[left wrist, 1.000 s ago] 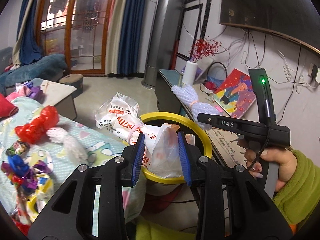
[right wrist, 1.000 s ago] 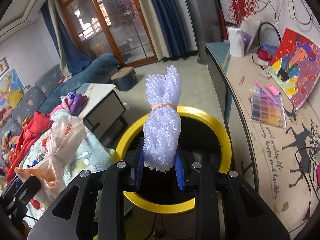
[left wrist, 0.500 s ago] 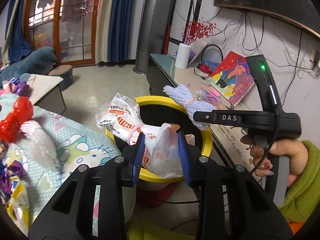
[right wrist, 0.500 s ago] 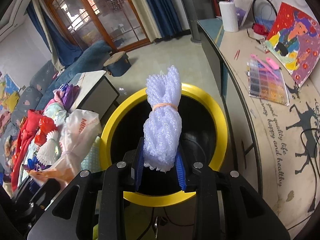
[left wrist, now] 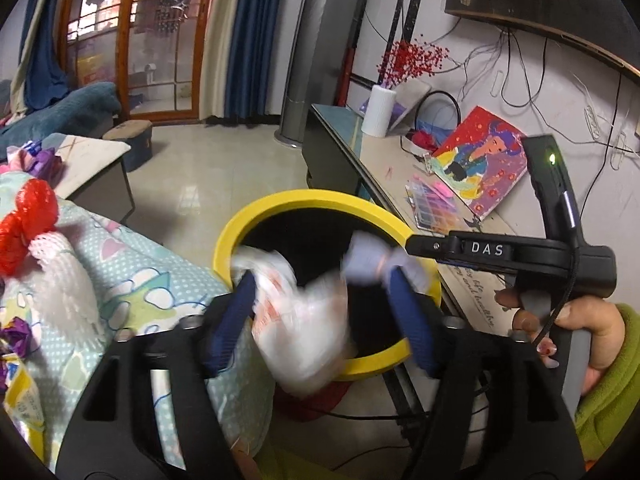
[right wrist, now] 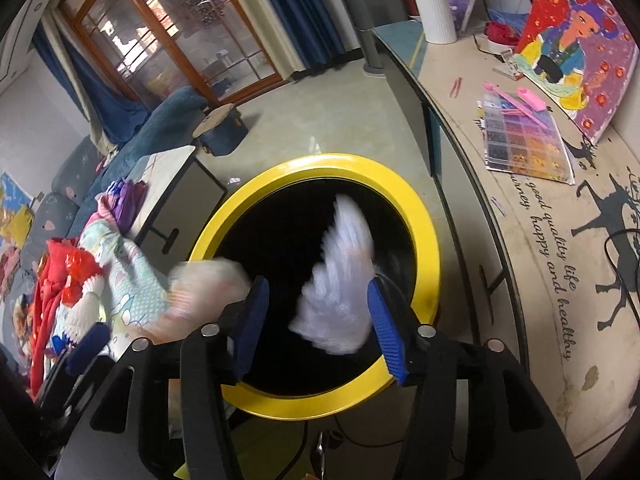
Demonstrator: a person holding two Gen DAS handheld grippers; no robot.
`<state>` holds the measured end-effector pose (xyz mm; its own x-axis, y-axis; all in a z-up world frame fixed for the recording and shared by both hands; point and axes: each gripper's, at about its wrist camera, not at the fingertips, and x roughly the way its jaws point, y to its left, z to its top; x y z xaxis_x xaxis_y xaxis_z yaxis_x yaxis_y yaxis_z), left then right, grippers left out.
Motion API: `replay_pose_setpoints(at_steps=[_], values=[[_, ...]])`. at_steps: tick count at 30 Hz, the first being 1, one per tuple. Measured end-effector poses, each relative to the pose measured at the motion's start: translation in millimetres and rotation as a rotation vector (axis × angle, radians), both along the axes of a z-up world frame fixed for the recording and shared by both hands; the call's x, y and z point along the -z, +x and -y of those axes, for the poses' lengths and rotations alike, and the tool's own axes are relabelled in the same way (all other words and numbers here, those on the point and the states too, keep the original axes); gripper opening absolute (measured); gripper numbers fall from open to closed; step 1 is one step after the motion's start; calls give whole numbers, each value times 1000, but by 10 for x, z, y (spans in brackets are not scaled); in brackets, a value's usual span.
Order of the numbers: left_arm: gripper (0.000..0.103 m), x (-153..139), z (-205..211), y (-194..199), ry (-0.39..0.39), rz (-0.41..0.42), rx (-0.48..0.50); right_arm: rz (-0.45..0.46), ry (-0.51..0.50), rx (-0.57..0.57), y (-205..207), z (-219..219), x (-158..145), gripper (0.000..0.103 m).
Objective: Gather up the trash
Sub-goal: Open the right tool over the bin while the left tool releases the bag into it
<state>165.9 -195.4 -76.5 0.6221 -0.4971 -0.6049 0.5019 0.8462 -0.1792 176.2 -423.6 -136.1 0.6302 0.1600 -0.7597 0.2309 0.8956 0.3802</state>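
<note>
Cluttered living room, yellow-rimmed bin (right wrist: 424, 216) by the long desk (right wrist: 532, 264), both grippers opening over it: right gripper (right wrist: 318, 320) shedding the white foam net (right wrist: 340, 280) inside the rim, but the left gripper (left wrist: 320, 312) has its plastic bag (left wrist: 304, 320) (blurry) near the edge, so it could snag or spill outside.

We hold our left gripper (left wrist: 328, 312) just over the yellow bin (left wrist: 280, 204). Its blue jaws are opening, and a blurry white plastic bag (left wrist: 308, 320) sits loose between them. Off to its right, our other hand (left wrist: 580, 328) holds the right gripper (left wrist: 404, 256), with a blurry white net bundle (left wrist: 366, 258) at its tip. Left of us lies a red bag (left wrist: 28, 224).
</note>
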Motion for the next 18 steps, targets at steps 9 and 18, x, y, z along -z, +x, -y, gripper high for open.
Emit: replay_pose_setpoints(at_steps=[9,18], values=[[92,-253,-278,-89,-38,62,-106,84,-81,10,-90,-151,-228,61],[92,-487,-714,-162,-65,122,-233,199,-135,-113,-204,-629,-519,66]])
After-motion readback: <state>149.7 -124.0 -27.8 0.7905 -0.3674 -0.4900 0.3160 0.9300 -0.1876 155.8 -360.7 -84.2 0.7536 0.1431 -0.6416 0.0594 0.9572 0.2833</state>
